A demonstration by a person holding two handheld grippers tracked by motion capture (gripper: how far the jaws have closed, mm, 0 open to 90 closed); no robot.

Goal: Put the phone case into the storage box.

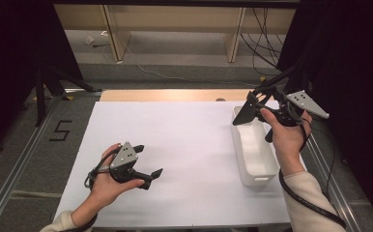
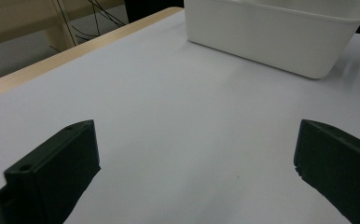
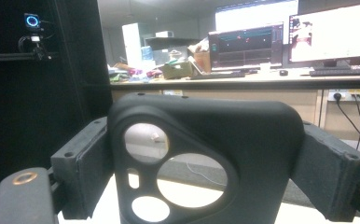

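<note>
Clamping a black phone case [image 3: 206, 158] between its two jaws, the right gripper [image 1: 250, 108] hangs above the far end of a white plastic bin [image 1: 253, 150] at the table's right side. The case is matte and soft-looking, with rounded corners and a camera cut-out of one large oval hole and smaller round ones. In the right gripper view those holes show clearly, along with desks and lit monitors beyond; in the high view the case reads as just a dark, flat, angled shape at the jaw tips. The bin is long, smooth and round-cornered, with a rolled rim. The left gripper [image 1: 148, 162] rests low over the white sheet [image 1: 175, 145] covering the table, held in the person's left hand [image 1: 108, 180], jaws spread wide with nothing between them. The left gripper view shows the blocky, grainy jaw faces, bare sheet between them, the bin's side wall ahead and the table's pale wooden edge [image 2: 75, 49].
</note>
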